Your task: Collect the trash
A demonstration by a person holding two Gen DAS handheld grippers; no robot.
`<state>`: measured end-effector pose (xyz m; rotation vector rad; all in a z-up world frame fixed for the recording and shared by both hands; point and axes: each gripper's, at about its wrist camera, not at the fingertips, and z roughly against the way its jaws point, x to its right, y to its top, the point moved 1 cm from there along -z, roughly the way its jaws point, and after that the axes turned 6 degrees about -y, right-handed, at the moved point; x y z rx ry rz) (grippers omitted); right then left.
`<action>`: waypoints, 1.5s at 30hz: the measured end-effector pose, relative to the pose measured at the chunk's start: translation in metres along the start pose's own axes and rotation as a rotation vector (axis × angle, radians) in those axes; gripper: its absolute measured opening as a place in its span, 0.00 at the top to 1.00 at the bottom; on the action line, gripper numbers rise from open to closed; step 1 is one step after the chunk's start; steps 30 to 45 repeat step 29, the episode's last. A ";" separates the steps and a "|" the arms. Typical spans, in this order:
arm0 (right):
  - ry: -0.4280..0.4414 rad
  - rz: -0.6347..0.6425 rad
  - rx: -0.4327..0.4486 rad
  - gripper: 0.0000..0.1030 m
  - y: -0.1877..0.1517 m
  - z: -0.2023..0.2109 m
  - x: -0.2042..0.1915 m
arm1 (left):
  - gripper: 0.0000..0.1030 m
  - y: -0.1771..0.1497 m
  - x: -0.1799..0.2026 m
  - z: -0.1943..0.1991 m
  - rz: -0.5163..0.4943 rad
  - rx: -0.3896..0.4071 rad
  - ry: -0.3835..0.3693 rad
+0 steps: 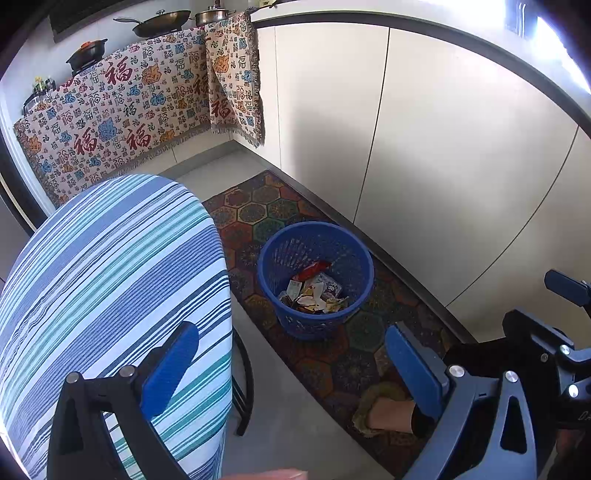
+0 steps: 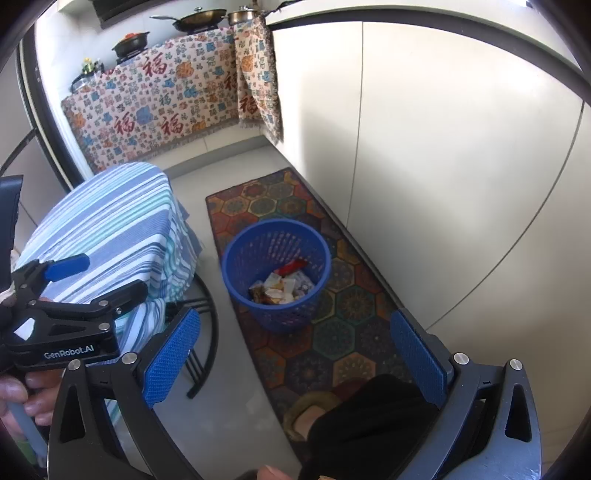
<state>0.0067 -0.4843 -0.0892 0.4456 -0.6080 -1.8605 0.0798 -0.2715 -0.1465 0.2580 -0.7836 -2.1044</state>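
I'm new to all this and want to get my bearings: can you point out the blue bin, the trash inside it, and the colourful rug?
blue bin (image 1: 271,258): left wrist view, left rim.
trash (image 1: 314,291): left wrist view, middle of the wrapper pile.
rug (image 2: 351,354): right wrist view, bare hexagon patch near the bin.

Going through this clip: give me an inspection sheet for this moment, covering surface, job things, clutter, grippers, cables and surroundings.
Surface: striped tablecloth on a small table; no trash seen on it.
Job's things: blue basket standing on the patterned rug, wrappers in its bottom.
Clutter: nothing seen on the floor.
Grippers: left gripper open, holding nothing; right gripper open, holding nothing.
Cables: nothing seen.
Surroundings: white cabinets; printed cloth draped over the counter; pans above; person's foot on the rug.
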 end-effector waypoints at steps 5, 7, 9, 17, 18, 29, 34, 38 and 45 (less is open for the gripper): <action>0.000 0.000 -0.003 0.00 0.001 -0.001 0.002 | 0.00 0.000 0.000 -0.001 -0.003 -0.004 -0.005; 0.001 -0.001 -0.005 0.00 0.001 -0.002 0.003 | 0.00 0.000 0.000 -0.002 -0.004 -0.005 -0.005; 0.001 -0.002 -0.006 0.00 0.001 -0.002 0.004 | 0.00 0.000 0.002 -0.003 -0.003 -0.006 -0.005; -0.002 -0.006 -0.010 0.00 0.000 -0.005 0.005 | 0.00 0.001 0.005 -0.007 -0.005 -0.012 -0.007; -0.003 -0.006 -0.011 0.00 -0.001 -0.005 0.005 | 0.00 0.002 0.006 -0.008 -0.006 -0.013 -0.007; -0.013 -0.009 -0.025 0.00 -0.002 -0.009 0.003 | 0.00 -0.004 0.007 -0.008 -0.011 0.006 -0.012; -0.013 -0.009 -0.025 0.00 -0.002 -0.009 0.003 | 0.00 -0.004 0.007 -0.008 -0.011 0.006 -0.012; -0.013 -0.009 -0.025 0.00 -0.002 -0.009 0.003 | 0.00 -0.004 0.007 -0.008 -0.011 0.006 -0.012; -0.013 -0.009 -0.025 0.00 -0.002 -0.009 0.003 | 0.00 -0.004 0.007 -0.008 -0.011 0.006 -0.012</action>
